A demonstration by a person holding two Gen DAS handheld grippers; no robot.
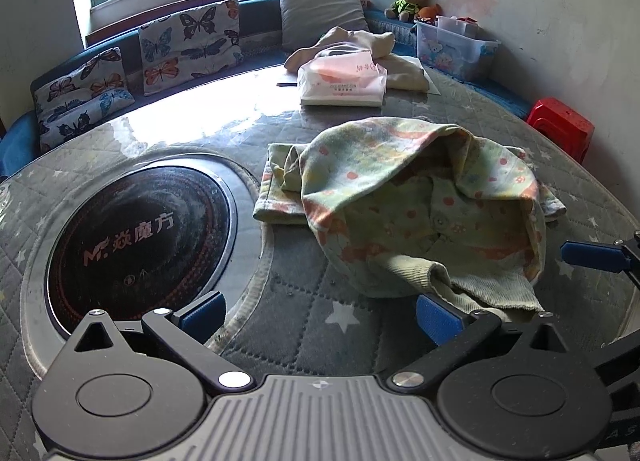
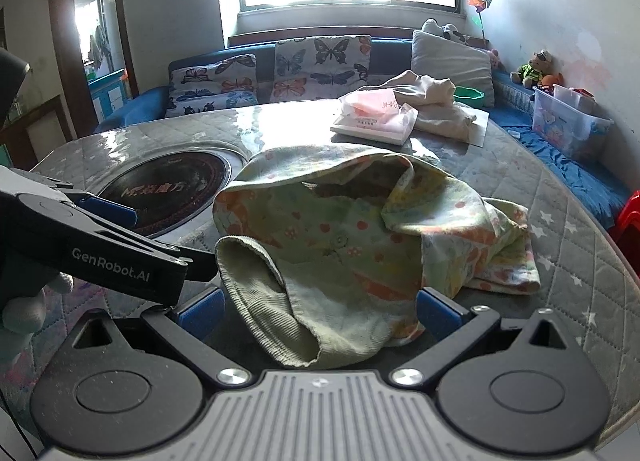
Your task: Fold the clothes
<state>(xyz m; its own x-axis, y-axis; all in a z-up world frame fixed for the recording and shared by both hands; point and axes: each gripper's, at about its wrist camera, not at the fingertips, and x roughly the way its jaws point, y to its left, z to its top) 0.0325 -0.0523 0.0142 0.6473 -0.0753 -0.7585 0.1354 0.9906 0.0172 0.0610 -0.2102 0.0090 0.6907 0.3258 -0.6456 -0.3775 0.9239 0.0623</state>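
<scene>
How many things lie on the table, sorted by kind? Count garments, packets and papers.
Garments: 2, the floral garment and the cream garment
Tissue packets: 1, the tissue packet
Paper sheets: 1, the paper sheet
Total: 4

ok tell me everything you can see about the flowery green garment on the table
The garment is a small, soft pale-green top with orange and pink flower print, a button at the front and a ribbed cuff. It lies crumpled, partly folded over itself, on the quilted table beside the round cooktop. The open right gripper straddles its near edge.
</scene>
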